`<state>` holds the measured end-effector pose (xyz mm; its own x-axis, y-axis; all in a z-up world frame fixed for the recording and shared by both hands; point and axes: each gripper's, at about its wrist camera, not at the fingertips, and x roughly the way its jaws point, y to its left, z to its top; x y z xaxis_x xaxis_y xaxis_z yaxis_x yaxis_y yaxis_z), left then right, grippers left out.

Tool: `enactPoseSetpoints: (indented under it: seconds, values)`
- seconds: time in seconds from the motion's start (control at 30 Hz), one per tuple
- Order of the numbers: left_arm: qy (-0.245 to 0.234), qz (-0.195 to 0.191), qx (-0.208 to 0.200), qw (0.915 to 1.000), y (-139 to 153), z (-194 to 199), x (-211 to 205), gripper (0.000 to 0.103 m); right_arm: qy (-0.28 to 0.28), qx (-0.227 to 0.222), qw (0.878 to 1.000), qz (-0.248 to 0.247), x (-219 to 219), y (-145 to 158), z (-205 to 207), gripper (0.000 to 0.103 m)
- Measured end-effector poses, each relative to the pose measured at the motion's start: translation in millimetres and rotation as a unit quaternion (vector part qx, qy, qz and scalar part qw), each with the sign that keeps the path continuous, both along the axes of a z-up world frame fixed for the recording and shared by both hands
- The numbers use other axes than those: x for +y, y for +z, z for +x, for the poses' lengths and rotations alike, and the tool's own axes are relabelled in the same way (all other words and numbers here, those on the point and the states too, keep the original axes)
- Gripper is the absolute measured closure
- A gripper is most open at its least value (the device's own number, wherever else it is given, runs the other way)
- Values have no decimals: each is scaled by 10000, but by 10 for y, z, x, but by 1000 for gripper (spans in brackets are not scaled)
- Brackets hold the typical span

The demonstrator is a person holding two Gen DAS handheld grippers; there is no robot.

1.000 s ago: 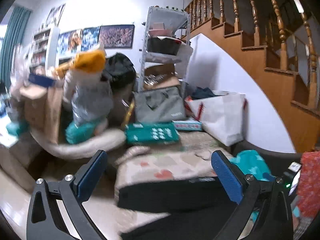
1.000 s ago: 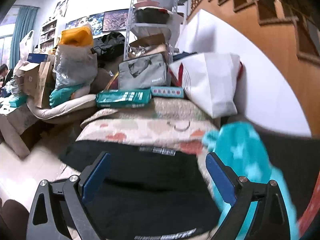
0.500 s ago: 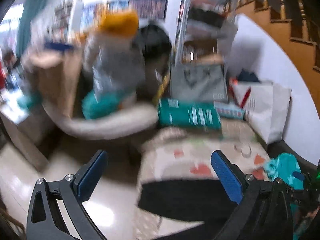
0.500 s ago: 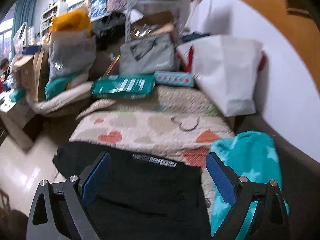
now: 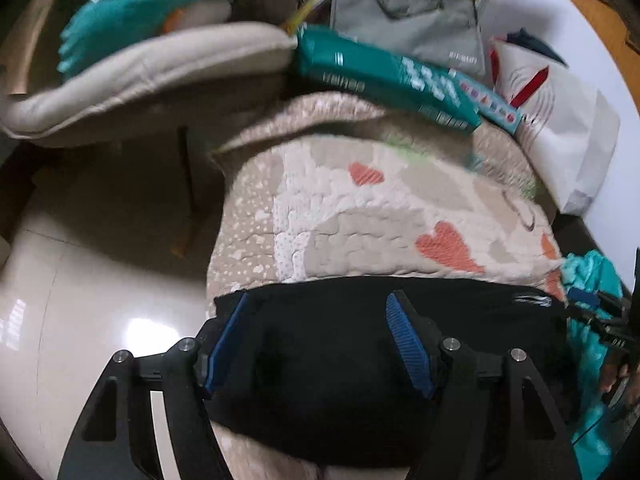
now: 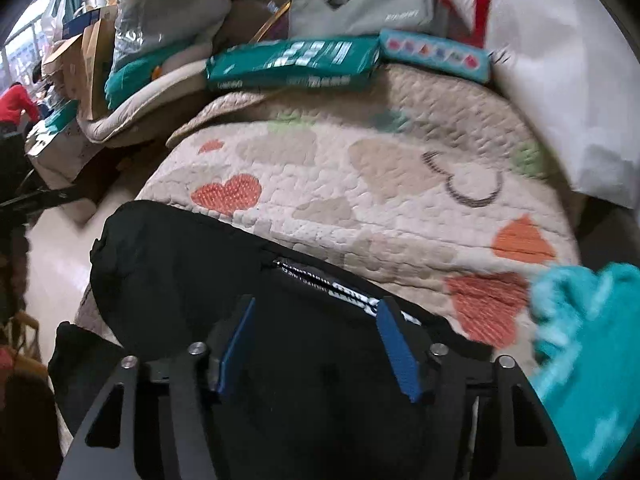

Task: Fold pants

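Pants (image 5: 344,360), black and soft, on quilted blanket (image 5: 360,216).

Black pants spread on the quilt

The pants (image 5: 340,360) lie flat across the near end of a heart-patterned quilt (image 5: 360,208), a white-lettered band (image 6: 352,292) along their far edge.

Glossy cream floor tiles (image 5: 72,320) beside cluttered sofa (image 5: 140,76).

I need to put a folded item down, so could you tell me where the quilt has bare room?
Free: the heart-patterned quilt between the black pants and the green package. Crowded: the far edge with boxes and bags, and the teal blanket on the right.
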<state>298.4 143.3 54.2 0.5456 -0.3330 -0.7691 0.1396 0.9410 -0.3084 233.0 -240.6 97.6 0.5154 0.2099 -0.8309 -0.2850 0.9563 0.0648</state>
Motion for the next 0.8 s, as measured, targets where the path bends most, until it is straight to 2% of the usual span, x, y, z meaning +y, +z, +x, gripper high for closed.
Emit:
enactPoseSetpoints:
  seconds: [0.1,0.27,0.33,0.5,0.67,0.73,0.77,0.8]
  values:
    - [-132,161,-11,9998,-168,176,-34,33,162,131,9998,54,-9,-131,169,41]
    - [-330,106,-92,9994,-285,320,-10,33,296,259,9991,126,-1,-277,378,43]
    - [-446,207,-85,9988,-334,367,-33,33,384,297,9987,136,34,-335,448,43]
    - [-745,274,47,9968,-462,423,-125,32,631,361,9973,-21,146,-470,540,43]
    - [-844,235,-15,9962,-503,422,-181,26,724,407,9965,-7,185,-547,580,43]
    - [-895,299,-48,9955,-521,391,-234,26,783,392,9960,-170,211,-587,585,43]
    - [-914,351,-82,9952,-514,364,-253,31,806,398,9956,-247,221,-612,583,45]
    - [-932,304,-98,9951,-499,340,-249,43,829,442,9950,-324,238,-652,582,48]
